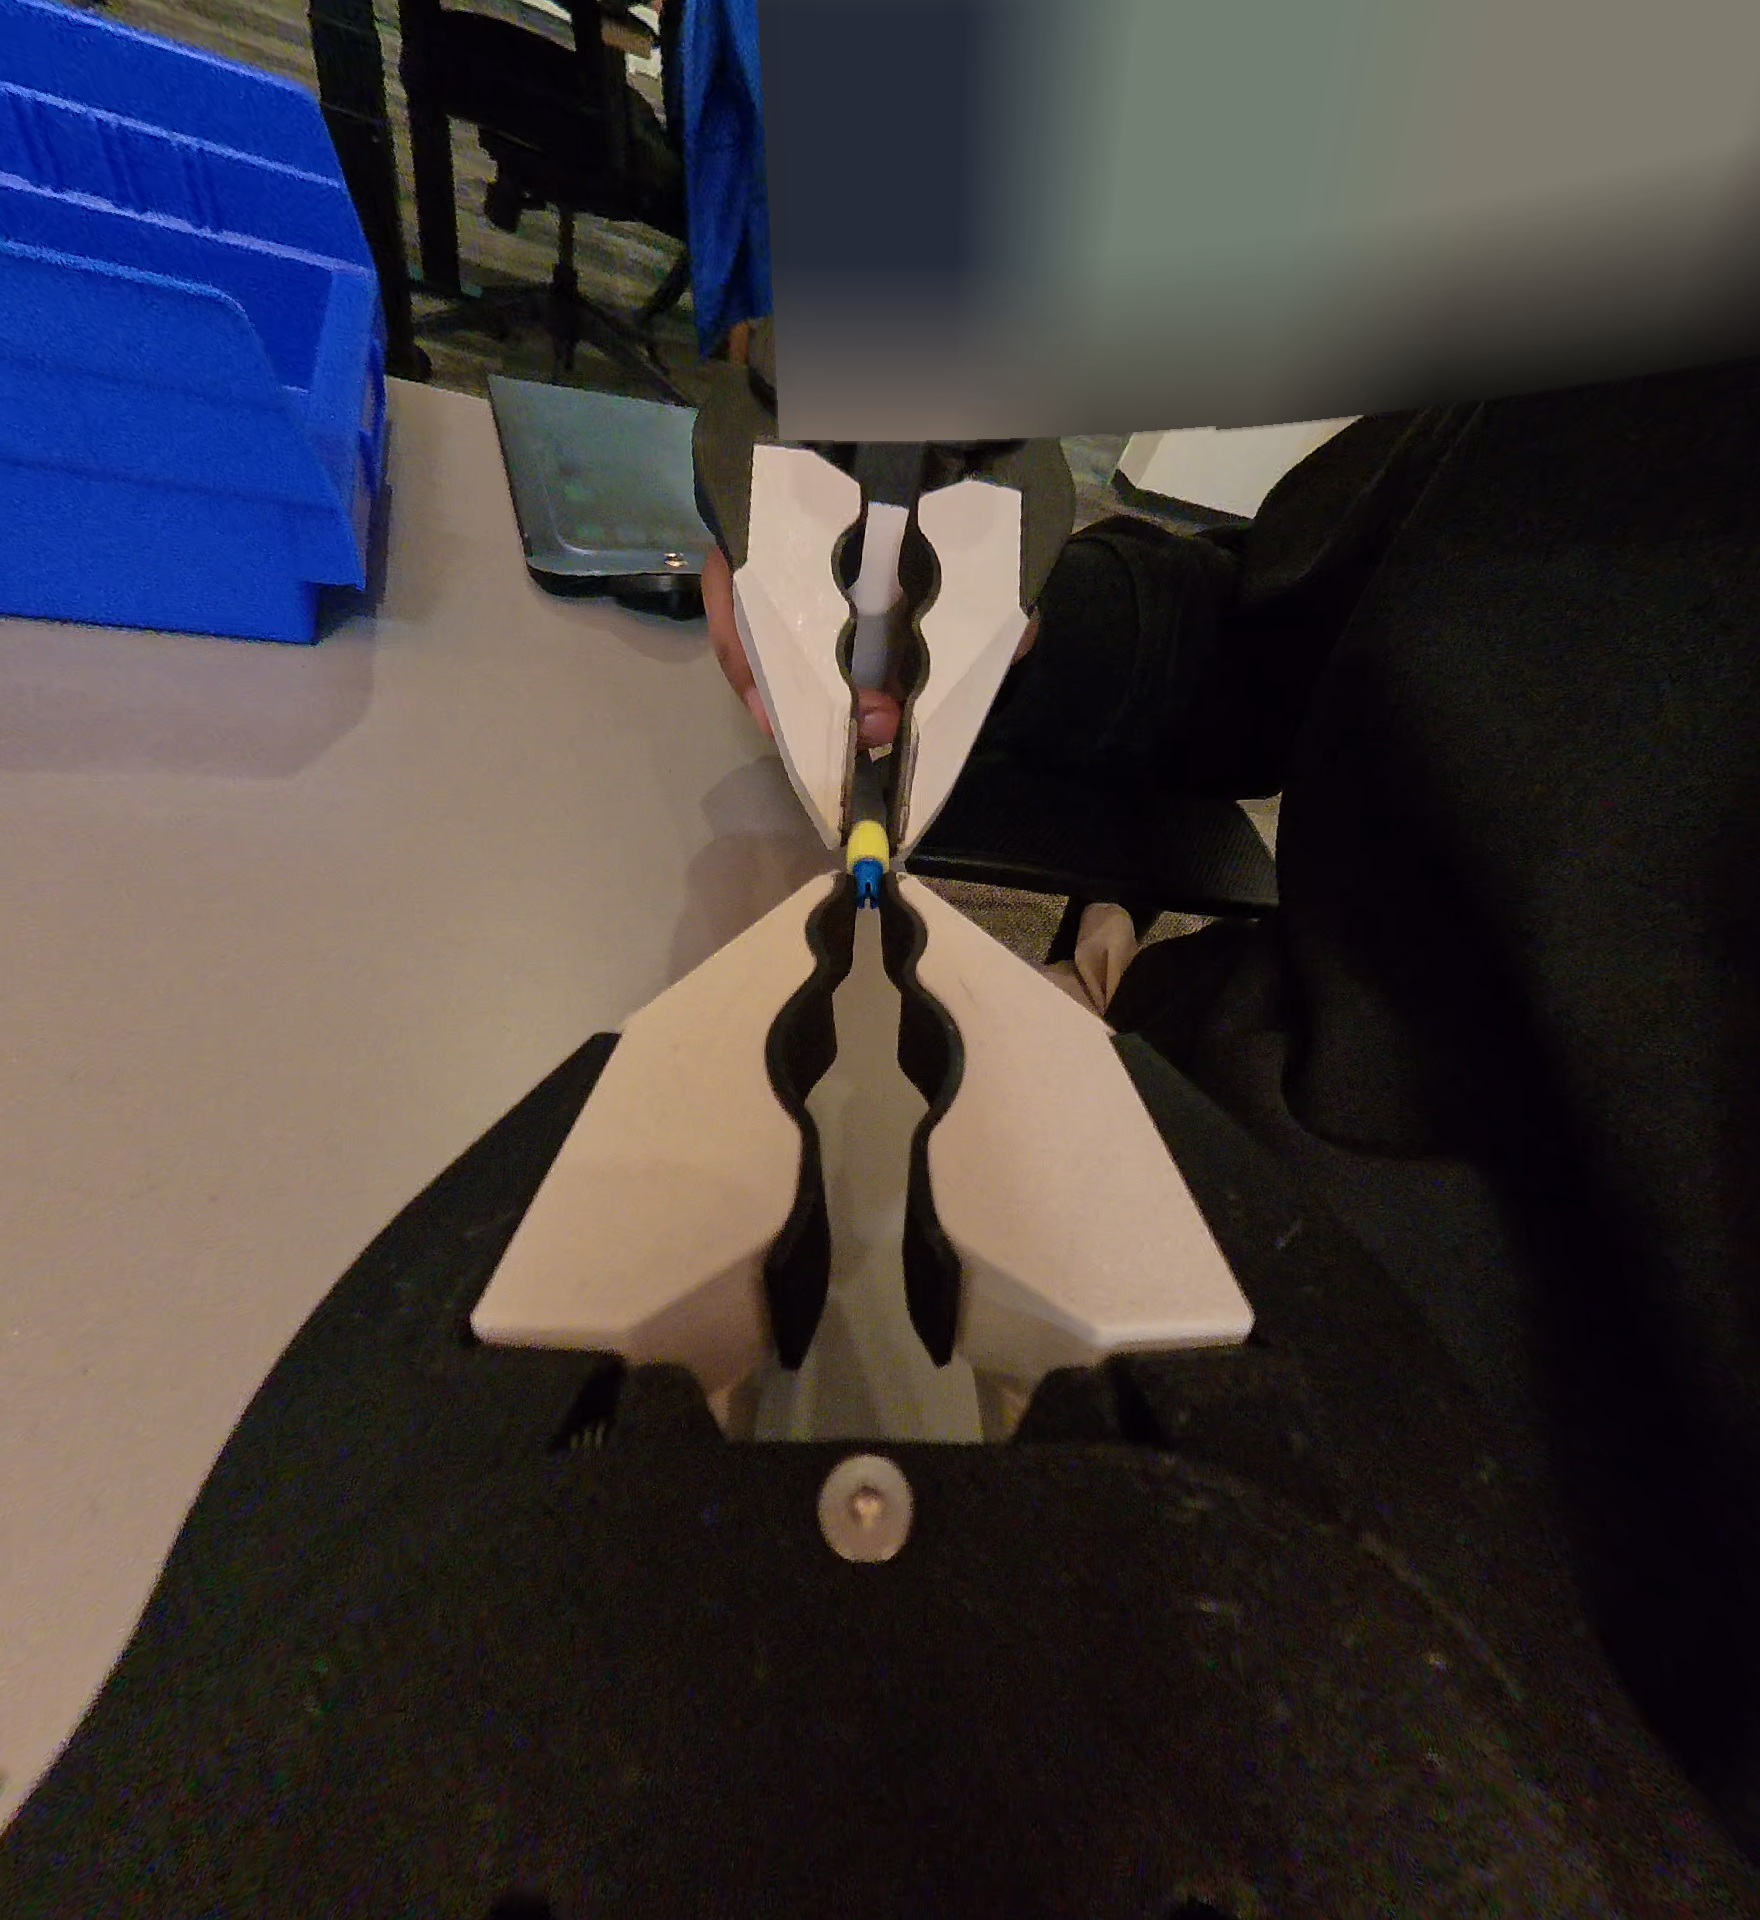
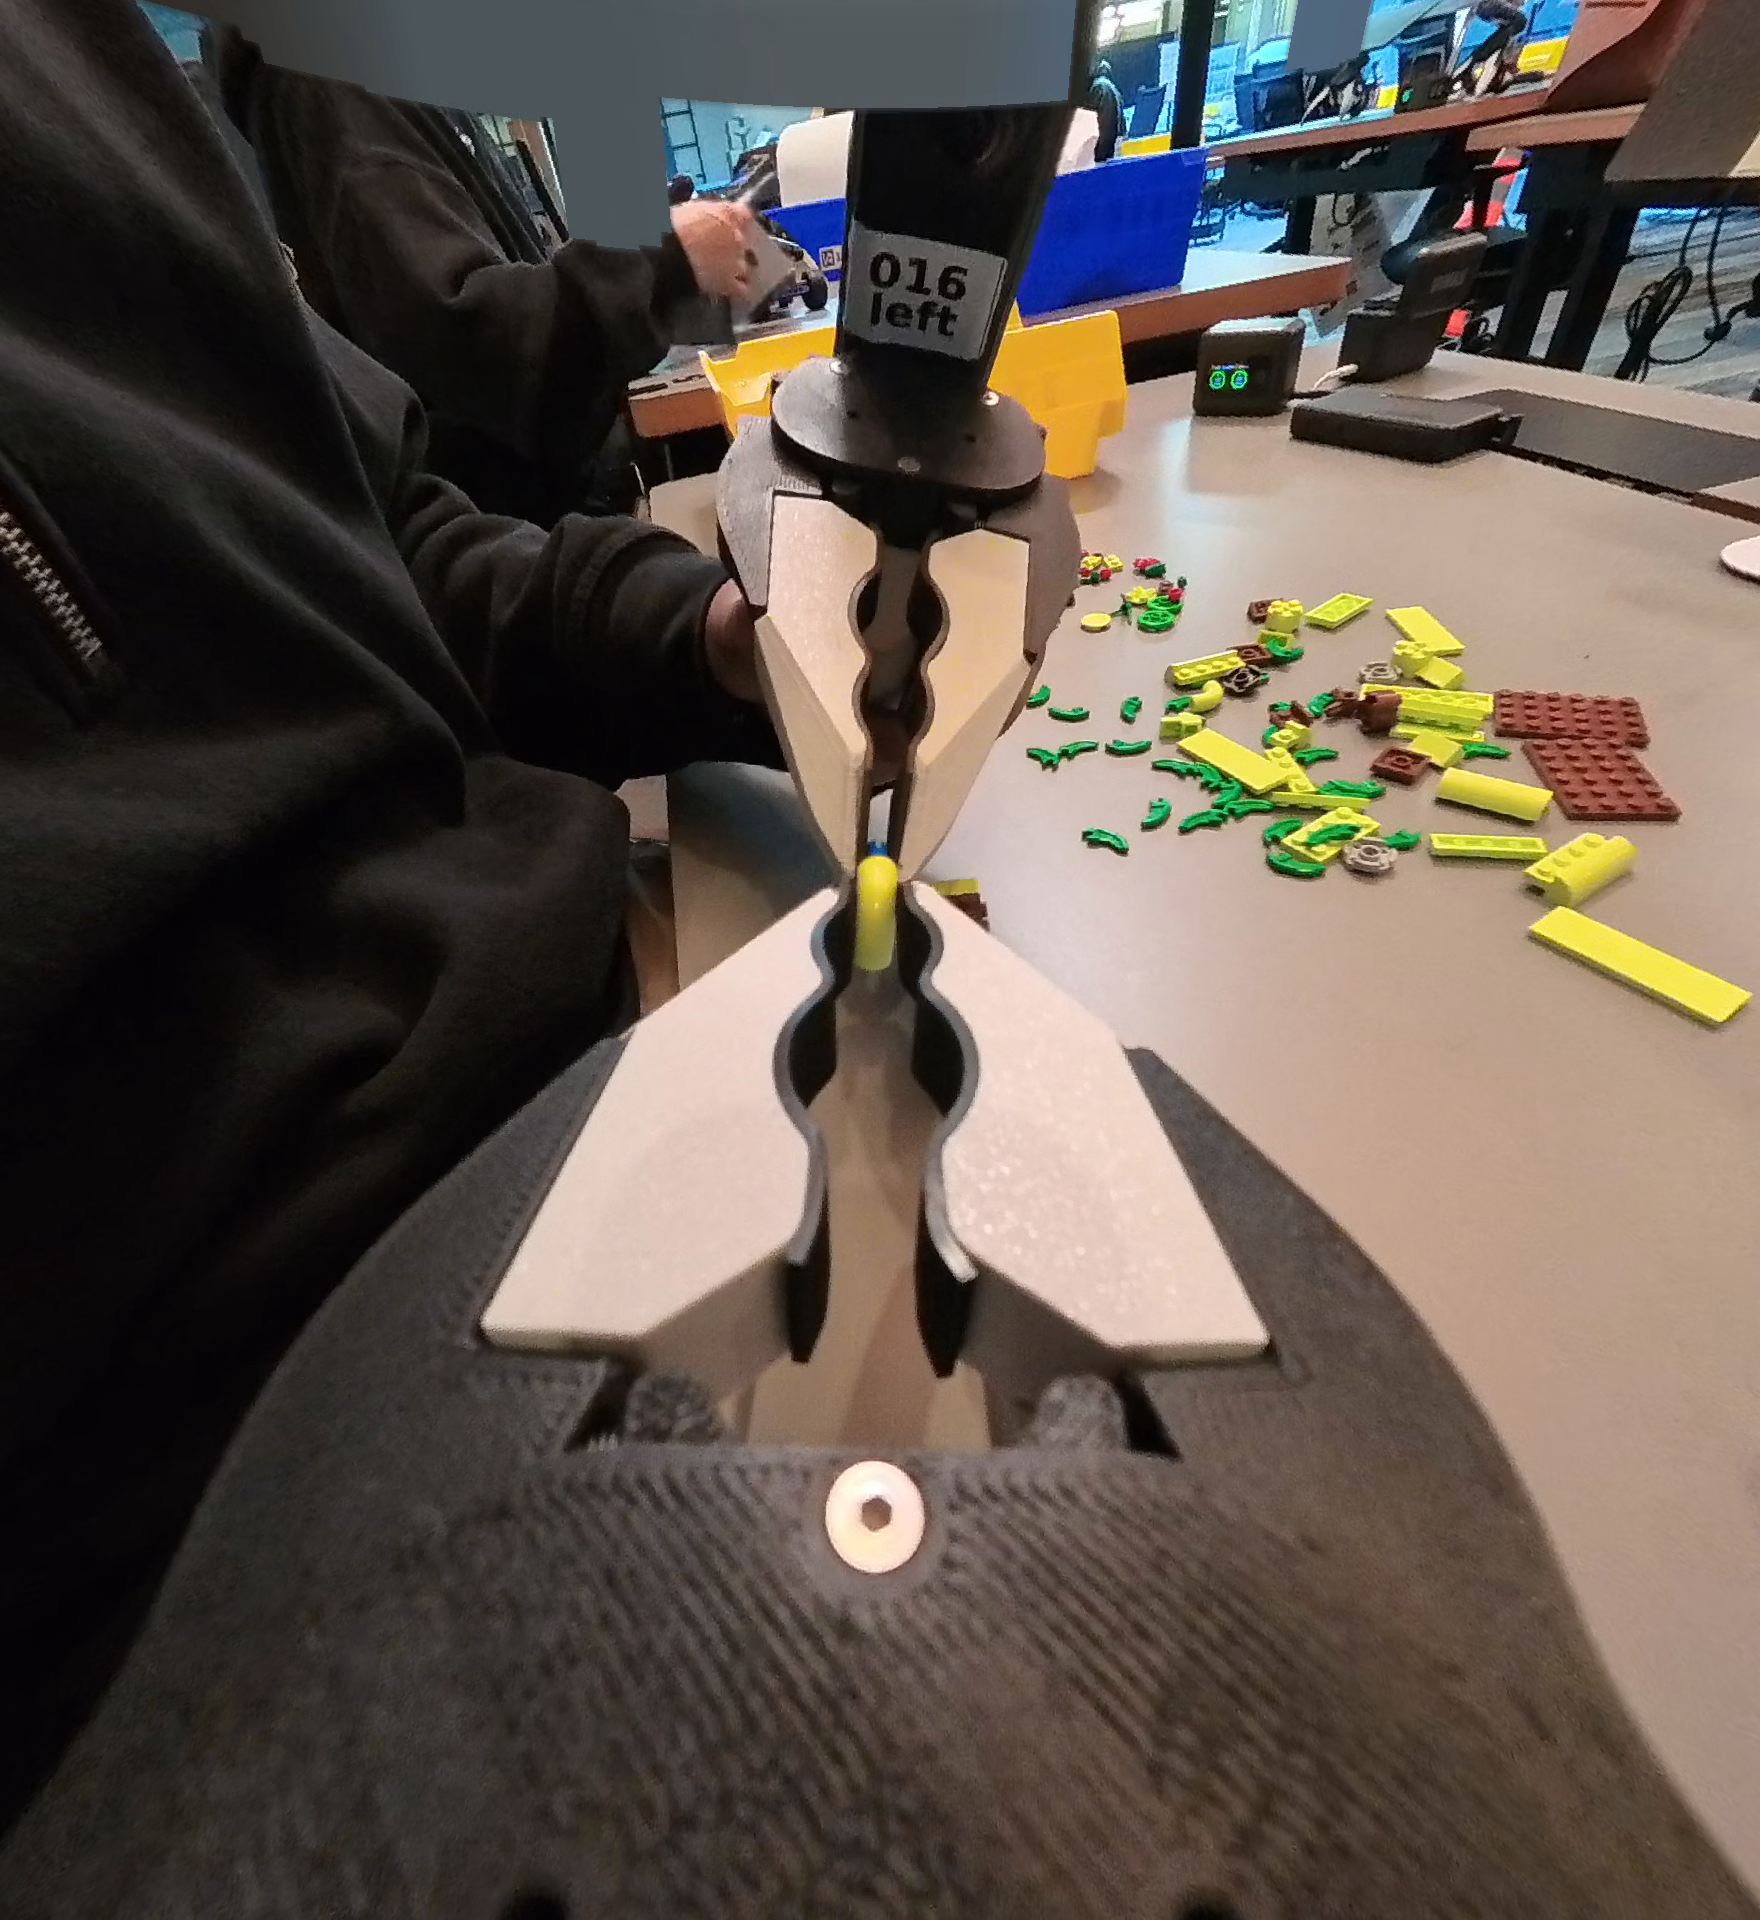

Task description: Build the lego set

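Note:
My two grippers meet tip to tip above the grey table's (image 1: 232, 935) edge. My left gripper (image 1: 865, 885) is shut on a small blue pin (image 1: 864, 891). My right gripper (image 2: 874, 896) is shut on a small yellow curved piece (image 2: 874, 925). In the left wrist view the right gripper (image 1: 871, 826) comes in from above, and the yellow piece (image 1: 867, 844) sits right against the blue pin. In the right wrist view the left gripper (image 2: 881, 831) comes in from above, and only a sliver of the blue pin (image 2: 876, 848) shows at the yellow piece's far end.
Loose lime, green and brown lego pieces (image 2: 1375, 748) lie spread on the table to the right, with two brown plates (image 2: 1593, 748). A yellow bin (image 2: 1063, 384) and black devices (image 2: 1395, 421) stand behind. Blue bins (image 1: 128, 343) are stacked at the left. A person in a black jacket (image 2: 232, 727) is close by. Only a small space, under 4 cm, lies between the two pairs of fingers.

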{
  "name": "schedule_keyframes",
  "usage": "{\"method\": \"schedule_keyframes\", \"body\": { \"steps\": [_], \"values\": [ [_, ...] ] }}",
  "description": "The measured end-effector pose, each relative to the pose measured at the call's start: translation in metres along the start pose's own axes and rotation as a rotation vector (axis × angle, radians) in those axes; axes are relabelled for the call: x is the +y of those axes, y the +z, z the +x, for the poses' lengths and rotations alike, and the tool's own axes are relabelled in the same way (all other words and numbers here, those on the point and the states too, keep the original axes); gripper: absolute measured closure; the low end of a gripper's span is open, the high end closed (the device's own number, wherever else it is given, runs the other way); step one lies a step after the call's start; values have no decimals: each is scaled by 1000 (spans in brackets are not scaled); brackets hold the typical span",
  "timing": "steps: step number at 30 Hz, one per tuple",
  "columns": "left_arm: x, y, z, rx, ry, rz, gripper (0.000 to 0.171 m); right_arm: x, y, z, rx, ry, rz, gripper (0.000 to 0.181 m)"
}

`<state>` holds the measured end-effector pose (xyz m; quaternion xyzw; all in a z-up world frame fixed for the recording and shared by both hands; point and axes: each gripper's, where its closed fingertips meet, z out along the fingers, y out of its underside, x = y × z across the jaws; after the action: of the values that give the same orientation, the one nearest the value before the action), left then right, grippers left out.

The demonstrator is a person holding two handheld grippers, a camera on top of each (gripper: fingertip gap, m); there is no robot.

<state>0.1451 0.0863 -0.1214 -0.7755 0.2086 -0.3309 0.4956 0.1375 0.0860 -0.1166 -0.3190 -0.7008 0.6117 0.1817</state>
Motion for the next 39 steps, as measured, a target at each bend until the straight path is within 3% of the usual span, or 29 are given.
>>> {"method": "schedule_keyframes", "body": {
  "steps": [28,31,33,36,39],
  "values": [
    [-3,1,1,1,-7,5,169,-1,0,0,27,-13,-7,176],
    [-1,-1,-9,-62,2,-8,139,-1,-7,8,69,7,3,176],
    [6,-3,-17,-117,3,-58,129,2,-12,14,99,32,0,176],
    [37,-2,-34,-222,43,-256,116,9,-17,19,130,65,-19,176],
    [59,4,-39,-253,94,-377,124,24,-15,21,143,85,-86,176]
  ]
}}
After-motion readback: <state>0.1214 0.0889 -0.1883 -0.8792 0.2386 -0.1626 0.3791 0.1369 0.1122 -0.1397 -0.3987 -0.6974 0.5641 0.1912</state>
